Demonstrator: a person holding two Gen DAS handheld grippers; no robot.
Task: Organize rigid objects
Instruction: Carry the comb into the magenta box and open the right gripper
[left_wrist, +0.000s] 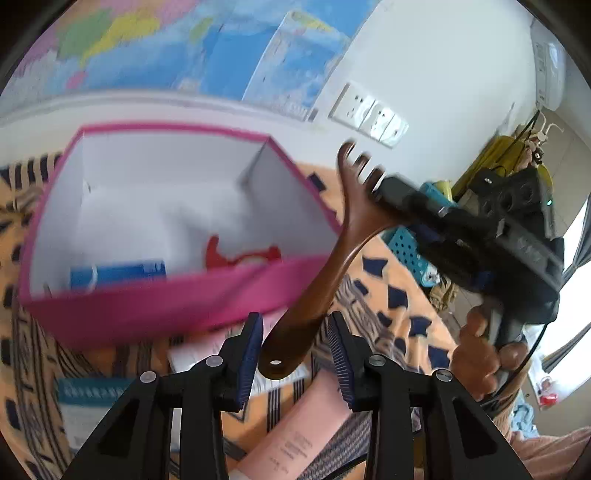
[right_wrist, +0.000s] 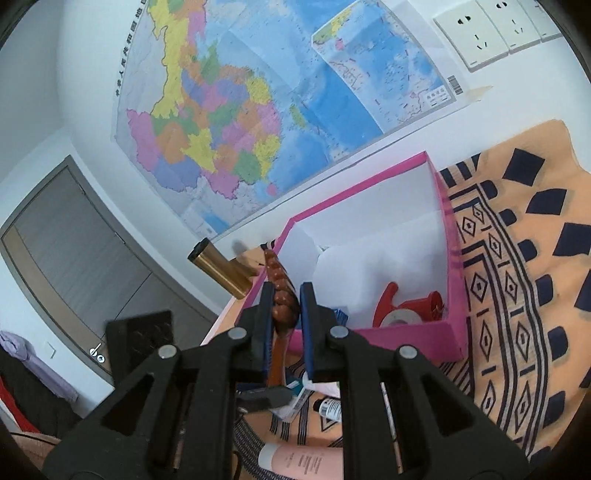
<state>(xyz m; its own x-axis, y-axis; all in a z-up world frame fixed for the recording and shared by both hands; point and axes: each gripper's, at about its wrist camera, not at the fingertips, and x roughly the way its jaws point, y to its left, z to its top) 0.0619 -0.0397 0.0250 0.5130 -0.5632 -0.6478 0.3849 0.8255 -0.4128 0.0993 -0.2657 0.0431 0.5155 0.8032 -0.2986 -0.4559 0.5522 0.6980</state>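
Pink-walled cardboard box (left_wrist: 155, 306) lying open on the patterned orange cloth (right_wrist: 517, 258) of the desk, white inside, mostly bare. Already inside: a red tape dispenser (right_wrist: 402, 306) against the near wall and a blue packet (left_wrist: 118, 275) beside it. Judged from that, sorting begun but far from finished.

Left outside on the cloth, just in front of the box: a pale pink tube (left_wrist: 295, 443), a teal-and-white carton (left_wrist: 88, 398), white paper packets half hidden under the grippers, and a small dark-capped bottle (right_wrist: 328, 408). Gold cylinder (right_wrist: 221, 271) lying beside the box's far corner, also outside. Blue perforated basket (left_wrist: 406, 251) further off, contents hard to tell.

Brown wooden comb (left_wrist: 325, 273) in the air, hanging over the box's near corner, not yet in. Toothed head clamped between the closed fingers of the right gripper (right_wrist: 286, 306), as the right wrist view shows plainly. Handle end with its hole hanging between the fingers of the left gripper (left_wrist: 295, 350), which stand apart with a gap either side of the wood; no pressing visible there, so left judged open.

Next step, by judgement: comb lowered into the box, then the remaining hard items on the cloth one by one.
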